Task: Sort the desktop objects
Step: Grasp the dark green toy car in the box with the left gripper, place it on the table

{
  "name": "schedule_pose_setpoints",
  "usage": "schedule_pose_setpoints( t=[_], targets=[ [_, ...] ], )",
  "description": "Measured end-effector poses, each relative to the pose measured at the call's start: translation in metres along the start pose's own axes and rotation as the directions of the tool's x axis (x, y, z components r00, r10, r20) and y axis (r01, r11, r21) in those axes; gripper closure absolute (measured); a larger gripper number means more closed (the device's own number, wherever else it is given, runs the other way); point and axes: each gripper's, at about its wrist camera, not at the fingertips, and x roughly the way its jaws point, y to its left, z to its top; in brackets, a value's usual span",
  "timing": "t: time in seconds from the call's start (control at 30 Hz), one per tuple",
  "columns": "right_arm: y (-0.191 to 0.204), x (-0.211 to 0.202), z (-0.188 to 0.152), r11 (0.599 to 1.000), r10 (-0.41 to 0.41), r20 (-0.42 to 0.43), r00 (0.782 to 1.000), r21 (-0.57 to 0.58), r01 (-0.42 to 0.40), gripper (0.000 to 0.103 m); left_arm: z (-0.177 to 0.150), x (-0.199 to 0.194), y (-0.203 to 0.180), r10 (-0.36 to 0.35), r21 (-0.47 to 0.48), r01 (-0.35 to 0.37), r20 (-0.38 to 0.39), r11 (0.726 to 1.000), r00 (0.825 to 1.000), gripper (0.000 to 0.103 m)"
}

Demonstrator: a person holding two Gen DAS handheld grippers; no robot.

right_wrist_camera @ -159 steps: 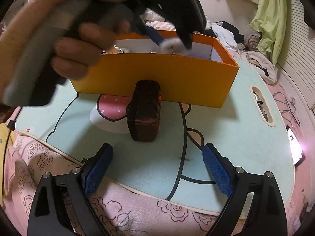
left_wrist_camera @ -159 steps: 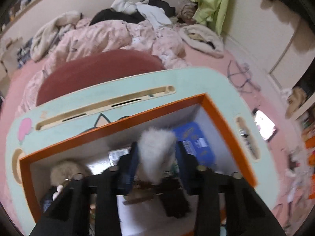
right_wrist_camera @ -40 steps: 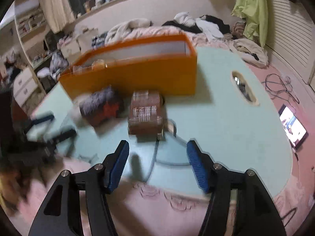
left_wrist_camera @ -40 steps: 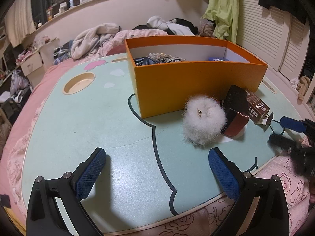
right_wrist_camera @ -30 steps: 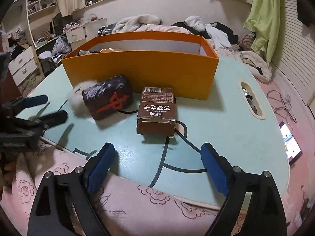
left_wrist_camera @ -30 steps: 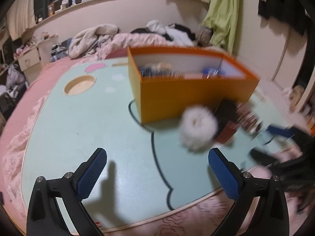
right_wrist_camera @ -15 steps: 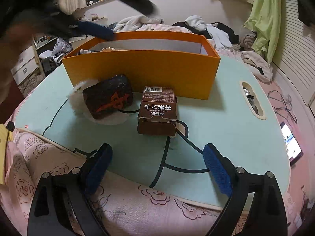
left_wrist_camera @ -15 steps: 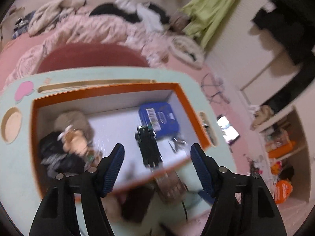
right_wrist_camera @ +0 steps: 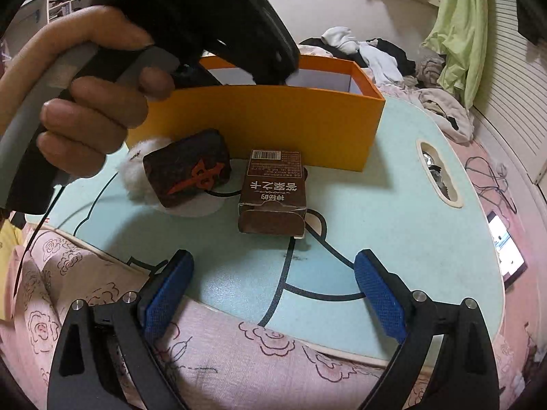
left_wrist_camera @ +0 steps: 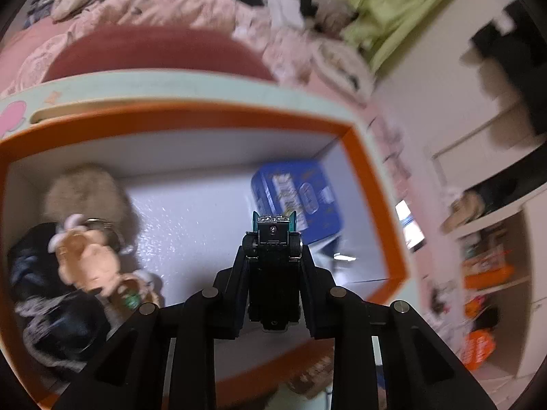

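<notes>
My left gripper point(left_wrist_camera: 272, 239), a second ago low at the table edge with jaws wide, is now over the orange box point(left_wrist_camera: 362, 157), its jaws closing on a small black toy car point(left_wrist_camera: 273, 256). In the right view my hand point(right_wrist_camera: 85, 123) now fills the near left.
</notes>
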Motion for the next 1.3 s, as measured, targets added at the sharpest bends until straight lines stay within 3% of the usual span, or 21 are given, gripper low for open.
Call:
schedule_pose_setpoints(
  t=[0.1,0.23,0.33,0.4,0.5,0.6,0.67,0.8,0.83,0.9,0.97,1.13,1.23,1.3],
  targets=[
    [-0.001,0.000,0.000,1.000,-0.001,0.000,1.000,-0.001,0.001,0.008,-0.008,-0.045,-0.002,-0.063,0.022,0.061,0.119,0.998,0.991,0.078],
    [-0.001,0.000,0.000,1.000,0.000,0.000,1.000,-0.001,0.000,0.008,-0.036,-0.115,0.001,-0.179,0.069,0.167,0.219,0.983,0.959,0.078],
    [-0.001,0.000,0.000,1.000,0.000,0.000,1.000,0.000,0.000,0.007,-0.060,-0.150,0.018,-0.158,0.076,0.143,0.272,0.987,0.949,0.078],
    [-0.002,0.000,0.000,1.000,0.000,0.000,1.000,-0.001,0.000,0.007,-0.080,-0.163,0.043,-0.080,0.055,0.066,0.291,0.996,0.953,0.078],
    [-0.002,0.000,0.001,1.000,0.001,0.000,1.000,-0.001,-0.001,0.007,-0.099,-0.159,0.085,0.071,-0.037,-0.064,0.267,0.997,0.961,0.078],
    [-0.003,0.000,0.001,1.000,0.001,0.000,1.000,-0.001,-0.001,0.007,-0.106,-0.127,0.111,0.113,-0.101,-0.096,0.186,0.990,0.976,0.078],
    [-0.003,0.000,0.001,1.000,0.001,-0.001,1.000,0.000,-0.001,0.007,-0.105,-0.107,0.112,0.093,-0.106,-0.077,0.156,0.991,0.983,0.078],
    [-0.003,0.000,0.000,1.000,0.001,0.000,1.000,0.000,-0.001,0.006,-0.098,-0.079,0.086,-0.025,-0.069,0.034,0.132,0.997,0.991,0.078],
    [-0.002,0.000,0.000,1.000,0.002,-0.001,1.000,0.000,-0.002,0.006,-0.095,-0.074,0.078,-0.030,-0.059,0.038,0.132,0.998,0.991,0.075],
    [-0.002,0.000,0.000,1.000,0.001,0.000,1.000,-0.001,-0.001,0.006,-0.095,-0.073,0.072,-0.050,-0.058,0.059,0.152,0.997,0.987,0.060],
    [-0.002,0.000,0.001,1.000,0.001,0.000,1.000,0.000,-0.001,0.006,-0.101,-0.081,0.076,-0.048,-0.081,0.065,0.196,0.995,0.980,0.034],
    [-0.003,0.000,0.000,1.000,0.001,0.000,1.000,0.000,-0.001,0.006,-0.126,-0.115,0.085,0.030,-0.062,-0.013,0.286,0.998,0.958,0.027],
    [-0.003,-0.001,0.000,1.000,0.001,-0.001,1.000,0.000,-0.001,0.006,-0.142,-0.114,0.074,0.134,0.018,-0.146,0.289,0.989,0.948,0.012],
    [-0.004,-0.001,0.000,1.000,0.002,0.000,1.000,0.000,-0.002,0.006,-0.148,-0.096,0.061,0.255,0.107,-0.294,0.280,0.950,0.925,0.004]
  ],
)
